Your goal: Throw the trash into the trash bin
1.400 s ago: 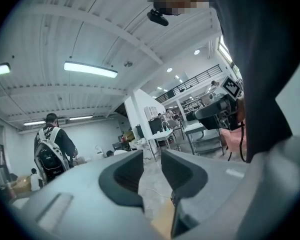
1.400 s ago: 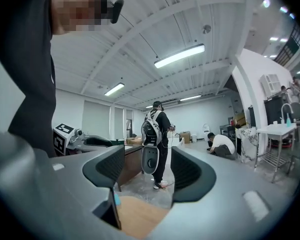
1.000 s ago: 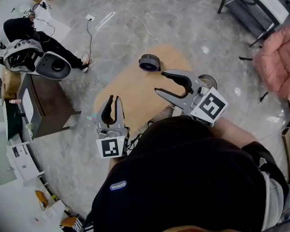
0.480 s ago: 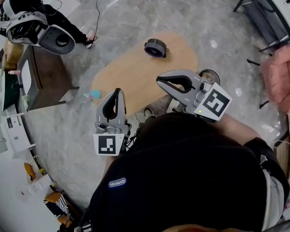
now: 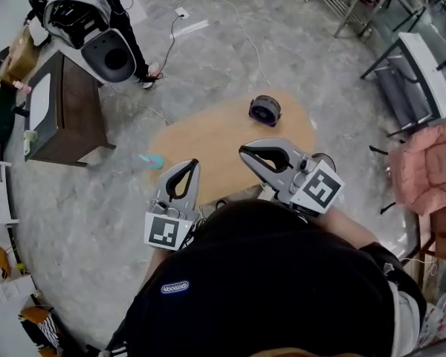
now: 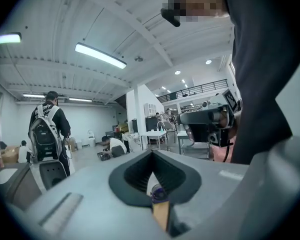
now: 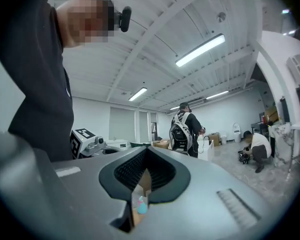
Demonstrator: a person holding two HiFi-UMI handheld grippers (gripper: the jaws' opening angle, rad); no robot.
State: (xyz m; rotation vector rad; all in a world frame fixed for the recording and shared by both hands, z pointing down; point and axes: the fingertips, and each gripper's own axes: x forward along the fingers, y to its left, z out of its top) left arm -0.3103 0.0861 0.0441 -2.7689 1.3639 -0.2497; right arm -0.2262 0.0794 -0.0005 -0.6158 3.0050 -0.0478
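Note:
A small round dark bin (image 5: 264, 110) stands at the far end of the oval wooden table (image 5: 215, 143). A small teal and pink scrap (image 5: 152, 161) lies at the table's left edge; I cannot tell if it is on the top or on the floor. My left gripper (image 5: 188, 164) is held over the table's near left part, shut, with nothing in it. My right gripper (image 5: 244, 152) hovers over the near middle, also shut and empty. In the left gripper view, the gripper (image 6: 152, 153) frames the bin (image 6: 158, 193) between its jaws. In the right gripper view, the gripper (image 7: 146, 150) frames the scrap (image 7: 140, 205).
A brown cabinet (image 5: 63, 110) stands left of the table. A person with a backpack (image 5: 74, 10) and a grey machine (image 5: 111, 54) are beyond it. Metal racks (image 5: 416, 73) and a pink cloth (image 5: 431, 166) are at the right. A round object (image 5: 325, 160) shows beside my right gripper. Cables cross the floor.
The right gripper's jaws have gone from open to shut, and the left gripper's tips have also come together. The head view has shifted, so the table and bin sit lower in the frame.

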